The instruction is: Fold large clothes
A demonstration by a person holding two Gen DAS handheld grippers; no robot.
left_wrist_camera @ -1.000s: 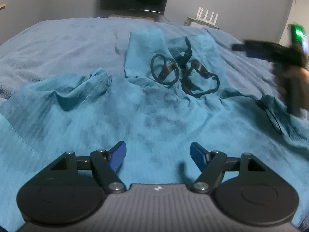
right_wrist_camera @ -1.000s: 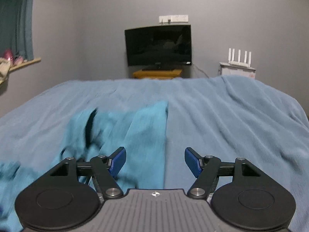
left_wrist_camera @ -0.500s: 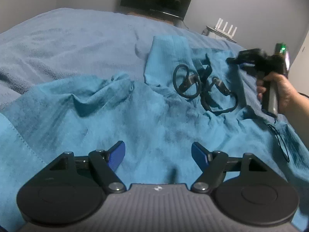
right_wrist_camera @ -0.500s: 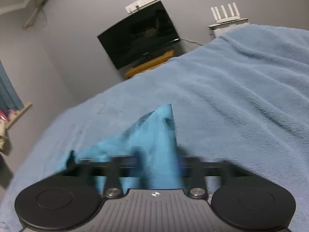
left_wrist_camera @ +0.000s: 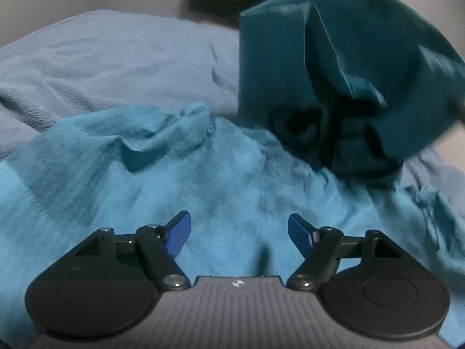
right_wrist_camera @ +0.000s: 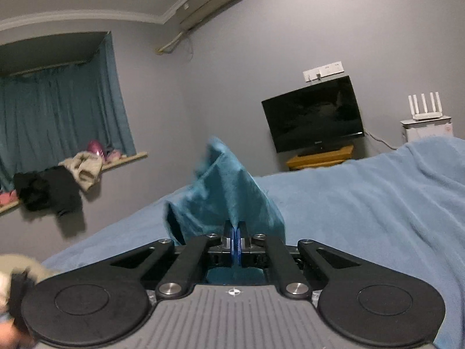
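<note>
Left wrist view, bottom of frame: left gripper with blue fingers well apart, nothing between them, hovering low over the teal garment. Probably parked there to pin or catch the near part of the cloth while the other end is carried over. Teal garment spread and rumpled across the lower and middle frame, lying on the bed; a raised ridge of fabric at centre left. Upper right of frame: far part of the garment lifted off the bed, hanging as a dark blurred flap, with black straps or loops showing on it; too blurred to say what these are.

Right wrist view, bottom centre: right gripper with fingers pressed together, clamped on a corner of the teal garment, cloth peaking up just beyond the tips. Grip at a corner presumably so the flap can be drawn over for a fold. Left gripper's jaws not in this view.

Farther back, right wrist view: bed filling lower right, dark TV on the wall at right, window ledge at left carrying a loose heap of clothes. Curtain above the ledge.

No containers visible in either view; nothing to report inside anything.
</note>
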